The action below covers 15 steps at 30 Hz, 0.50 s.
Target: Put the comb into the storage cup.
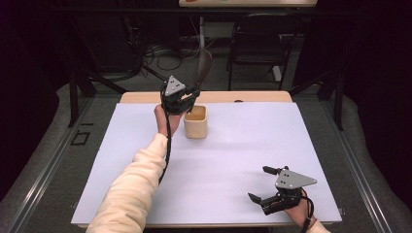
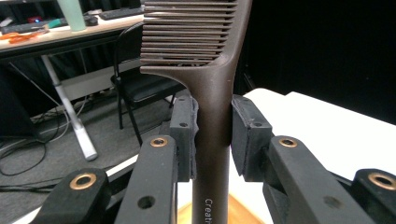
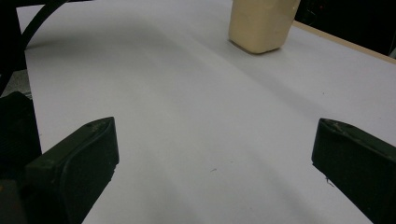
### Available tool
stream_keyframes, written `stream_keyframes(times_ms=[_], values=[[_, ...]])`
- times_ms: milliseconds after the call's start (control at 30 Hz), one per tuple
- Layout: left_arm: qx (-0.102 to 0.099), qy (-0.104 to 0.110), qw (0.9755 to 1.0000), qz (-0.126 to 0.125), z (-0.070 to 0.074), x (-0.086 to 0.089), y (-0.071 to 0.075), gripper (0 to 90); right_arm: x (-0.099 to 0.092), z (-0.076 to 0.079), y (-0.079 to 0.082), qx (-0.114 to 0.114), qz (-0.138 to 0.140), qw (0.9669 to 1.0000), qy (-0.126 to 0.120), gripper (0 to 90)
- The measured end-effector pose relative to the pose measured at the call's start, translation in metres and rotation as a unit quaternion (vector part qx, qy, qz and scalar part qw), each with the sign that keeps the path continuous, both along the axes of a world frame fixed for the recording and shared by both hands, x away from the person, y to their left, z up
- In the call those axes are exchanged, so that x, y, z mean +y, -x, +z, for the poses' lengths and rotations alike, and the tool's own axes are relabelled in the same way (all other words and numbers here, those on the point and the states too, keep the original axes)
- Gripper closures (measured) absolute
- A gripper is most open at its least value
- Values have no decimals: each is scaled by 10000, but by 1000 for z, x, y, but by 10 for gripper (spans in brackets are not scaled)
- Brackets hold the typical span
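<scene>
Left fingers [image 2: 212,135] grasping brown comb [image 2: 205,56] above wooden cup [image 1: 196,122].
I keep the right fingers [image 3: 212,154] released, low over the desk [image 1: 233,160].

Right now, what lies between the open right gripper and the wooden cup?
Nothing: in the right gripper view, bare white table cover runs from the right gripper up to the wooden cup.

left gripper [image 1: 187,103] above wooden cup [image 1: 196,122], clamping dark comb [image 1: 205,65] upright | right gripper [image 1: 262,185] low over white mat [image 1: 228,160], jaws spread, nothing between
</scene>
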<state>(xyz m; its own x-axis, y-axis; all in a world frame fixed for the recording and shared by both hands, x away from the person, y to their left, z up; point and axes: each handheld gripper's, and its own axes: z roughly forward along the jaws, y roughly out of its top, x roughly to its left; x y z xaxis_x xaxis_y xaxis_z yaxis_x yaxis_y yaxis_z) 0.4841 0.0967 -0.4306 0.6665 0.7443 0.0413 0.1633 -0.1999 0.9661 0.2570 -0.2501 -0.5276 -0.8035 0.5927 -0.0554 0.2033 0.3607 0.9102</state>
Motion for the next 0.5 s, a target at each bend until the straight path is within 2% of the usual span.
stream_keyframes(times_ms=[500], values=[[69, 42, 10000, -44, -11, 0, -3, 724, 0, 0, 0, 7, -2, 10000, 2, 1]])
